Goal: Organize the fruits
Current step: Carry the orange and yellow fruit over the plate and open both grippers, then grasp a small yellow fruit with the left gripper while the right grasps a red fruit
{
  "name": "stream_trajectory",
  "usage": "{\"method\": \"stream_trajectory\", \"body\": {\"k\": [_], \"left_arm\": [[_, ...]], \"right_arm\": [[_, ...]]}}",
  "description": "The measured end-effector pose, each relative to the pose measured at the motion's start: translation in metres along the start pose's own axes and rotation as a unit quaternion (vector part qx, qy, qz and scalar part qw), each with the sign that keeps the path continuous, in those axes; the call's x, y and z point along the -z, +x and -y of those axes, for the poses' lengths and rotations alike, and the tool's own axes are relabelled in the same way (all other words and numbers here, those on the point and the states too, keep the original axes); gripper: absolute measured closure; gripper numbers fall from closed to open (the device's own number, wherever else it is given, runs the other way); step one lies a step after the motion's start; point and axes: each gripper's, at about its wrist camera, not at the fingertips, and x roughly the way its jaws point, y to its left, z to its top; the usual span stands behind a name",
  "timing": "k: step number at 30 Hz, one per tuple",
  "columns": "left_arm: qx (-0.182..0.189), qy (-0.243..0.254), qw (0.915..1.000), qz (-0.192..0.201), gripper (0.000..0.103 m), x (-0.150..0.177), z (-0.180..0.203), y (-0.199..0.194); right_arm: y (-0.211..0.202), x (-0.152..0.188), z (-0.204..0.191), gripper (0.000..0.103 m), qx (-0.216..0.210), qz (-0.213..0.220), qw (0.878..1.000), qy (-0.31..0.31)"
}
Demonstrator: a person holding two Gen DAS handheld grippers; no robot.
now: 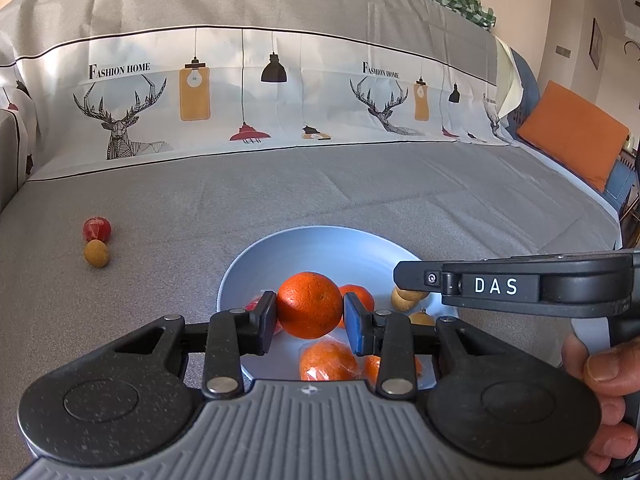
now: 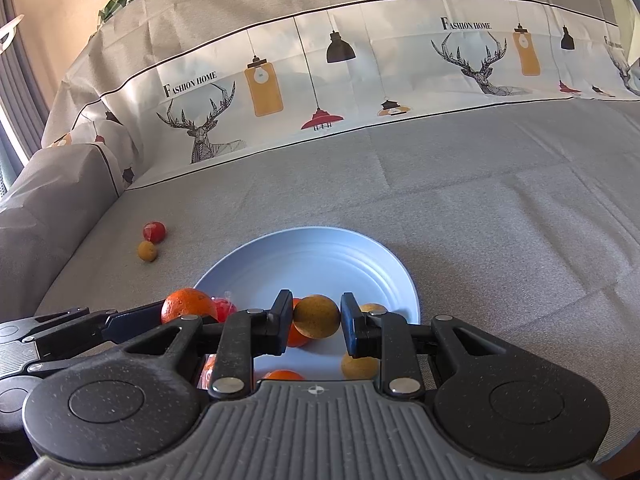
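Above the near part of the pale blue plate point(image 1: 320, 248), left gripper point(image 1: 310, 312) clamped on an orange point(image 1: 310, 306), pads touching both its sides. Just beside it to the right, also over the plate, right gripper point(image 2: 316, 318) clamped on a small tan round fruit point(image 2: 317, 317). Lying in the plate below: more oranges point(image 1: 328, 360), a red fruit point(image 2: 224, 307) partly hidden, further tan fruits point(image 2: 358, 366). Well apart to the left, on the grey sofa cover point(image 1: 360, 192), a red fruit point(image 1: 96, 229) touching a tan fruit point(image 1: 96, 253). Behind, printed deer-and-lamp fabric point(image 1: 240, 92); far right, an orange cushion point(image 1: 572, 134).
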Motion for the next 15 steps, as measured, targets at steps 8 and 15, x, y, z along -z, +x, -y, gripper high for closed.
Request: {"method": "stream_trajectory", "body": {"k": [8,15], "left_arm": [[0.008,-0.004,1.0000,-0.001,0.052,-0.0004,-0.0004,-0.0013],[-0.005,-0.013,0.9999,0.001,0.052,-0.0016,-0.0039,-0.0010]], "right_arm": [[0.0022,0.0011,0.0002,0.069,0.007,-0.006,1.000,0.002],[0.0031,0.0024,0.0028,0.056,0.016,-0.007,1.000,0.007]]}}
